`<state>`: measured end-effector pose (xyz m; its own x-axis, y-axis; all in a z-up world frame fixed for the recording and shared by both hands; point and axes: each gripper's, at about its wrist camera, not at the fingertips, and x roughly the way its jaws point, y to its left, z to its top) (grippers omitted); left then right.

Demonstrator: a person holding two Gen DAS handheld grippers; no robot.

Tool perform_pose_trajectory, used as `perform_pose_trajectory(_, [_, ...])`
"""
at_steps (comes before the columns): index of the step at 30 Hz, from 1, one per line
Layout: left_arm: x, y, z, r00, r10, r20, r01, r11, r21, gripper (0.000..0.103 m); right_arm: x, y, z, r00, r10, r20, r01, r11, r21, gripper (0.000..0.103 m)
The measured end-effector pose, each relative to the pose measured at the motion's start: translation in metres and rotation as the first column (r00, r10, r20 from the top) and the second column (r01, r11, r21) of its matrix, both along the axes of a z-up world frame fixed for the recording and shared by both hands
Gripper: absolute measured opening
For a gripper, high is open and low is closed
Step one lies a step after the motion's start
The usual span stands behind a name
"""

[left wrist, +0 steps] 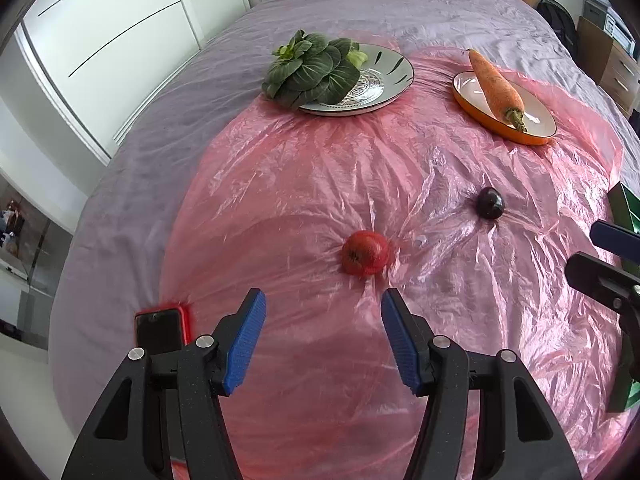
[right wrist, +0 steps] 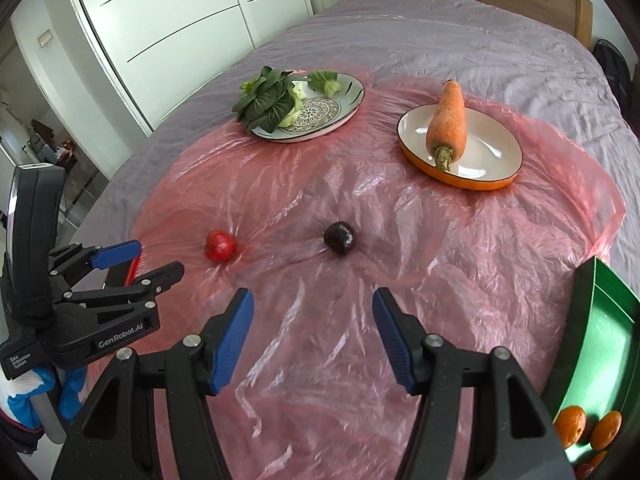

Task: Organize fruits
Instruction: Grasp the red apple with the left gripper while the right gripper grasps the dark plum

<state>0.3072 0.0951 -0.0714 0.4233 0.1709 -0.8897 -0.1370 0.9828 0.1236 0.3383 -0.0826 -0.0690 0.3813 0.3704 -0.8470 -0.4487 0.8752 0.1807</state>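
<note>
Item 1. Small round red fruit with a dark calyx, smooth-skinned; lay on the crinkled pink plastic sheet spread over the bed with the mauve cover, just ahead of the left gripper. Judged light, firm but bruisable, inclined to roll on the soft bedding. Best taken across its widest girth, calyx left clear, with modest pressure.

Item 2. Small round dark purple fruit, glossy; lay on the same sheet, ahead of the right gripper, well apart from item 1. Judged light and slippery of skin; a grip across the middle seemed safest, as the sheet beneath could slide.

Item 3. Green plastic bin, at the right edge of the sheet, with round orange citrus fruits in its near end; the likely destination.

Item 4. Left gripper: jaws stood partly open, nothing between them. Right gripper: jaws likewise apart and empty.

Not for sorting, by judgement: leafy green vegetable on a patterned grey plate; large orange carrot across an orange-rimmed white oval dish.
</note>
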Motion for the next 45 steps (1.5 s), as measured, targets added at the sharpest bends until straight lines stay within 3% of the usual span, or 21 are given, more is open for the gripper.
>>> perform_pose_trajectory(20, [0.023, 0.007, -0.013, 1.000, 0.000, 0.013, 0.001, 0.995, -0.100, 0.054, 0.031, 0.025, -0.020, 1.000, 0.007, 0.028, -0.007, 1.000, -0.015, 0.103])
perform_pose_trajectory(23, [0.024, 0.012, -0.015, 1.000, 0.013, 0.022, -0.009, 0.990, -0.141, 0.054, 0.036, 0.026, -0.024, 1.000, 0.006, 0.028, -0.006, 1.000, -0.026, 0.092])
perform_pose_trajectory(30, [0.021, 0.026, -0.023, 0.999, 0.019, 0.031, -0.011, 0.974, -0.225, 0.054, 0.044, 0.027, -0.038, 1.000, 0.005, 0.023, -0.004, 0.999, -0.042, 0.091])
perform_pose_trajectory(36, [0.028, 0.019, -0.028, 0.999, -0.008, 0.033, 0.016, 0.971, -0.240, 0.054, 0.050, 0.025, -0.047, 1.000, 0.002, 0.013, -0.002, 0.999, -0.043, 0.091])
perform_pose_trajectory(41, [0.036, 0.017, -0.037, 1.000, -0.020, 0.019, 0.024, 0.969, -0.246, 0.046, 0.058, 0.022, -0.054, 1.000, -0.009, 0.005, 0.010, 0.999, -0.047, 0.091])
perform_pose_trajectory(45, [0.041, 0.017, -0.044, 0.999, -0.031, 0.006, 0.032, 0.967, -0.252, 0.037, 0.069, 0.023, -0.060, 1.000, -0.004, -0.007, 0.003, 0.999, -0.040, 0.079])
